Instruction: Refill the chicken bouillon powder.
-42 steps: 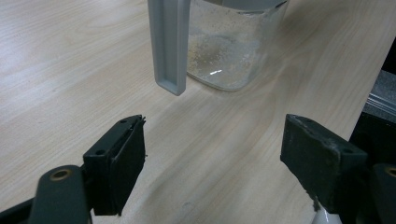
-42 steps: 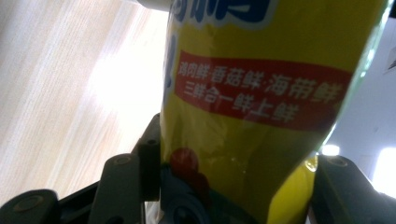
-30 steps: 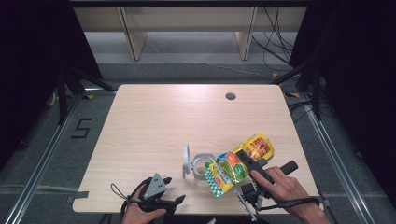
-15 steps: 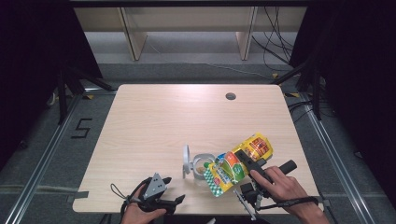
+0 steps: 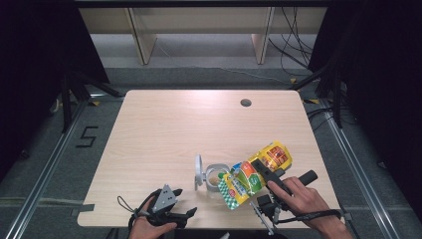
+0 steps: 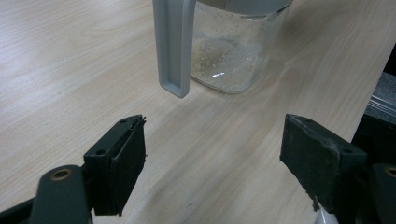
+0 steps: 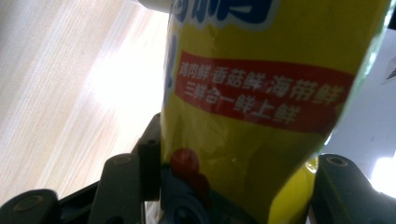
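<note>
A clear plastic jar [image 5: 217, 176] stands upright on the wooden desk [image 5: 164, 129], near its front edge and a little right of the middle. Its grey hinged lid [image 5: 198, 171] is flipped open and stands up at the jar's left side. A thin layer of pale, sandy granules [image 6: 219, 51] lies on the jar's bottom, and fine specks cling to the inside of the wall; most of the jar holds nothing else.

The right gripper [image 5: 263, 172] is clenched on a yellow seasoning pouch [image 5: 254, 174], its two black jaws pressing the pouch's sides. The pouch is tilted, its green-and-white end pointing down to the left, just beside the jar's open mouth and at its right rim; whether it touches the rim I cannot tell. In the right gripper view the pouch [image 7: 261, 93] shows a red band with white characters. Whether anything is pouring out cannot be seen.

The left gripper [image 5: 171, 211] sits low at the desk's front edge, released, its jaws spread wide with bare desk between them, pointing toward the jar [image 6: 233, 42].
</note>
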The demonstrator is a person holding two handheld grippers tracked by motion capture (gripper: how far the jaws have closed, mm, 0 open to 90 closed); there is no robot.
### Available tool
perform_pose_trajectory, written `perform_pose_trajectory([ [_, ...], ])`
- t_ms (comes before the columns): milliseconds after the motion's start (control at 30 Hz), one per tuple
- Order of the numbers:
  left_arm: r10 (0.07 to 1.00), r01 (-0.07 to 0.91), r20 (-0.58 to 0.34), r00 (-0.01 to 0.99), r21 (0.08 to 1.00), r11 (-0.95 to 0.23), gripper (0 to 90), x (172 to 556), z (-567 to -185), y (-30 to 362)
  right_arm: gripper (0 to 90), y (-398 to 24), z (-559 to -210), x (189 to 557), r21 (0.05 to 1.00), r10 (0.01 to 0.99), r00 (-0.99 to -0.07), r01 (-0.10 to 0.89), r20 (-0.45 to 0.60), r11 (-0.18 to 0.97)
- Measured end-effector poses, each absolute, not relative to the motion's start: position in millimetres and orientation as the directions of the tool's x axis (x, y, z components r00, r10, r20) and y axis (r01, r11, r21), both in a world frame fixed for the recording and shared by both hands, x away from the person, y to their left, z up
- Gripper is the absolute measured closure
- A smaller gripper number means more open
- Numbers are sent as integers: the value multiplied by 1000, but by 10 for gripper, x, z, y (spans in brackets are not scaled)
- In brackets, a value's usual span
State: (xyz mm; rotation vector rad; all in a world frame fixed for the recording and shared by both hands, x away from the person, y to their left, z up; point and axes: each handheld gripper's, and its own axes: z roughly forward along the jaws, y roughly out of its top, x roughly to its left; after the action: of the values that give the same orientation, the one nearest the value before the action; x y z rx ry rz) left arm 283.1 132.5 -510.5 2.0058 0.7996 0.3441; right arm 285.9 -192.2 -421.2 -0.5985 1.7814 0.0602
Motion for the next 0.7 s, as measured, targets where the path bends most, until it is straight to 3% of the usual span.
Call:
perform_pose_trajectory([
  [700,656,401,-88,749,849,-344,215,2833,-5111,1312,489,-1937,-4206,2853,-283,-387,-175,-431,-905,857],
])
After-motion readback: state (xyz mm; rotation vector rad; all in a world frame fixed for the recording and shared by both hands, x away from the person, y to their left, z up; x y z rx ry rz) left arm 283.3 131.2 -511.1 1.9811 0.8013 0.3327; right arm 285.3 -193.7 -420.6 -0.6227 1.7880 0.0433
